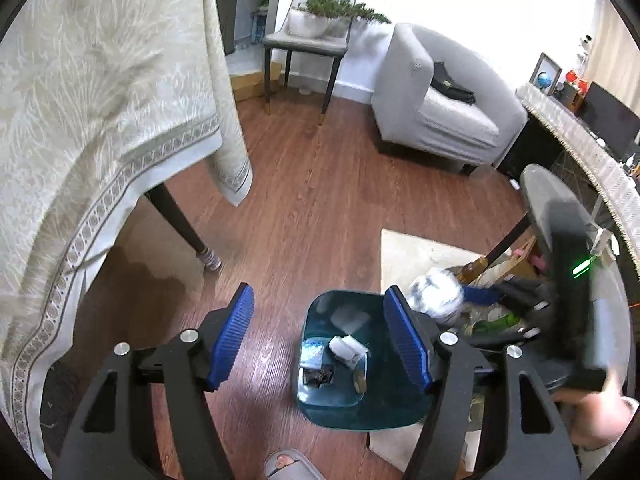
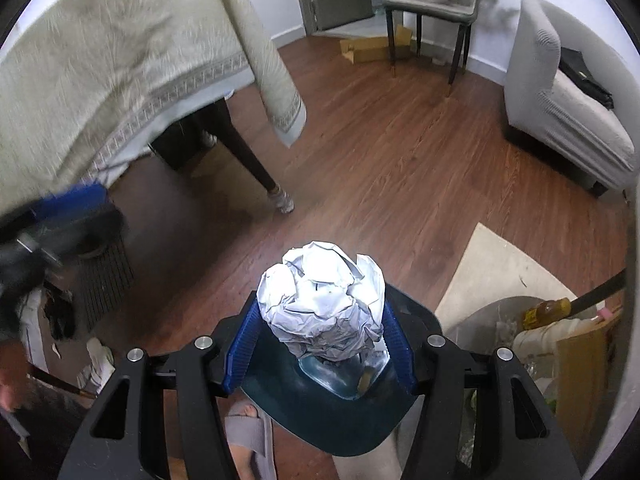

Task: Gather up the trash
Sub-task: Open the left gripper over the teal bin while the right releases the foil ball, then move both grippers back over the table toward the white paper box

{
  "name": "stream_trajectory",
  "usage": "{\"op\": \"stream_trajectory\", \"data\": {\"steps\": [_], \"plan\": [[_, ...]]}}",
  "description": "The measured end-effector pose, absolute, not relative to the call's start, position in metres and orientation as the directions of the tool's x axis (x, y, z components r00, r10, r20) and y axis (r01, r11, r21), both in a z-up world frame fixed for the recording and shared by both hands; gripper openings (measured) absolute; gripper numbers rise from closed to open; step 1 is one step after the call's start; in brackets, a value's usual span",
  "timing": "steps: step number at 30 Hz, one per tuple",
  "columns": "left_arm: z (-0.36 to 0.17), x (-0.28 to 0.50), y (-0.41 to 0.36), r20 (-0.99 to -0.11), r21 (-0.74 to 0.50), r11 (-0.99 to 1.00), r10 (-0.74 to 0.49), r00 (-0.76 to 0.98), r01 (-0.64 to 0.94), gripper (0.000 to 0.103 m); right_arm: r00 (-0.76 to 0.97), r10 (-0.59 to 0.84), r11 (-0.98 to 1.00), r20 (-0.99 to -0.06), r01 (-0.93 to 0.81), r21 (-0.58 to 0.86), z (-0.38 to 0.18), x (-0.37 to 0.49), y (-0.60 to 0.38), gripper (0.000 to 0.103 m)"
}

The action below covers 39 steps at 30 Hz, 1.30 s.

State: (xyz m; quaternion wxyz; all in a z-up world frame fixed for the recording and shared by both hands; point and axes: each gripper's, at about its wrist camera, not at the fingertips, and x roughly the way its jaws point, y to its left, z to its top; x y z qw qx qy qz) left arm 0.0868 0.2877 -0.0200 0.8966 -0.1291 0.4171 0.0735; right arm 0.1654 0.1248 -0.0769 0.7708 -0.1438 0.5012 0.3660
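Now crumpled paper [image 2: 322,312] above bin [image 2: 320,424]

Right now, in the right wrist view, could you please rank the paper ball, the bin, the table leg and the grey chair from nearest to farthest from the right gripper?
1. Paper ball: clamped between the right gripper's fingers.
2. Bin: directly below it.
3. Table leg: upper left, on the floor.
4. Grey chair: top, by the wall.

both wrist views steeply down, bin [image 1: 360,408] shared
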Motion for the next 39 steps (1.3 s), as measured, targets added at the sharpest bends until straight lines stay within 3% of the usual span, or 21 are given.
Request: {"op": "stream_trajectory", "data": {"steps": [6, 11, 17, 19, 22, 39], "plan": [[0.001, 0.087, 0.282, -0.733, -0.198, 0.956, 0.003, 0.68, -0.218, 0.057, 0.19, 0.364, 0.685, -0.912, -0.718, 0.124, -0.108, 0.163, 0.127, 0.059], [0.012, 0.088, 0.271, -0.719, -0.178, 0.966, 0.003, 0.696, -0.188, 0.054, 0.166, 0.312, 0.674, -0.935, -0.733, 0.095, -0.134, 0.157, 0.13, 0.06], [0.026, 0.086, 0.266, -0.692, -0.18, 0.969, -0.002, 0.722, -0.17, 0.054, 0.161, 0.3, 0.661, -0.94, -0.746, 0.083, -0.139, 0.151, 0.13, 0.066], [0.03, 0.086, 0.264, -0.688, -0.179, 0.969, -0.001, 0.726, -0.168, 0.054, 0.162, 0.288, 0.663, -0.944, -0.745, 0.075, -0.14, 0.15, 0.128, 0.077], [0.038, 0.086, 0.259, -0.678, -0.179, 0.97, -0.003, 0.735, -0.161, 0.054, 0.153, 0.29, 0.656, -0.945, -0.751, 0.079, -0.139, 0.147, 0.127, 0.079], [0.058, 0.106, 0.214, -0.646, -0.152, 0.981, -0.006, 0.763, -0.12, 0.054, 0.279, 0.521, 0.658, -0.806, -0.733, 0.172, -0.021, 0.144, 0.069, 0.079]]}}
